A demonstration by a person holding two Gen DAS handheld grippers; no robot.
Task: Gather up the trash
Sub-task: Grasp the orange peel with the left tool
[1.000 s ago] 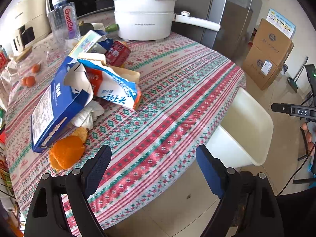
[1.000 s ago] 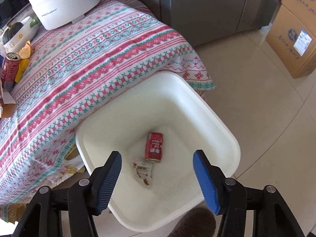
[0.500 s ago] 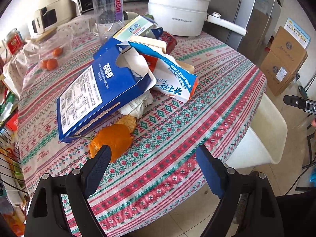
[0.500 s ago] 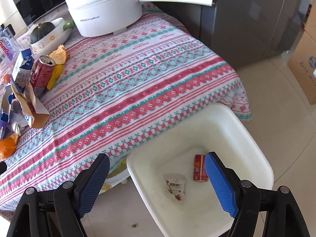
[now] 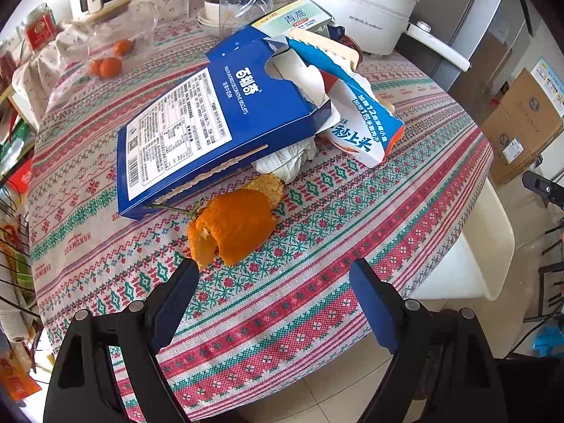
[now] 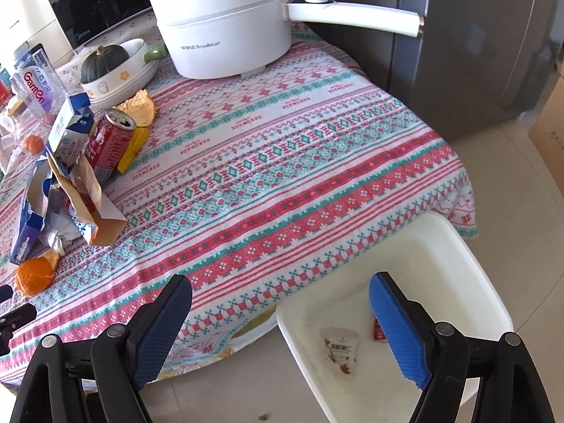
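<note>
The left tongs (image 5: 273, 271) are seen from behind in the left wrist view, pointed steeply downward. The jaws are held wide apart, and nothing is gripped between them. The blue pads (image 5: 176, 299) are carried on black linkage arms, which are spread out to both lower corners of the view. The right tongs (image 6: 280, 287) are likewise pointed steeply downward in the right wrist view. Their jaws are opening, and nothing is found between them. Their blue ribbed pads (image 6: 398, 328) are turned inward toward each other, and the black arms behind them are splayed. No hand or sleeve is shown in either view.
</note>
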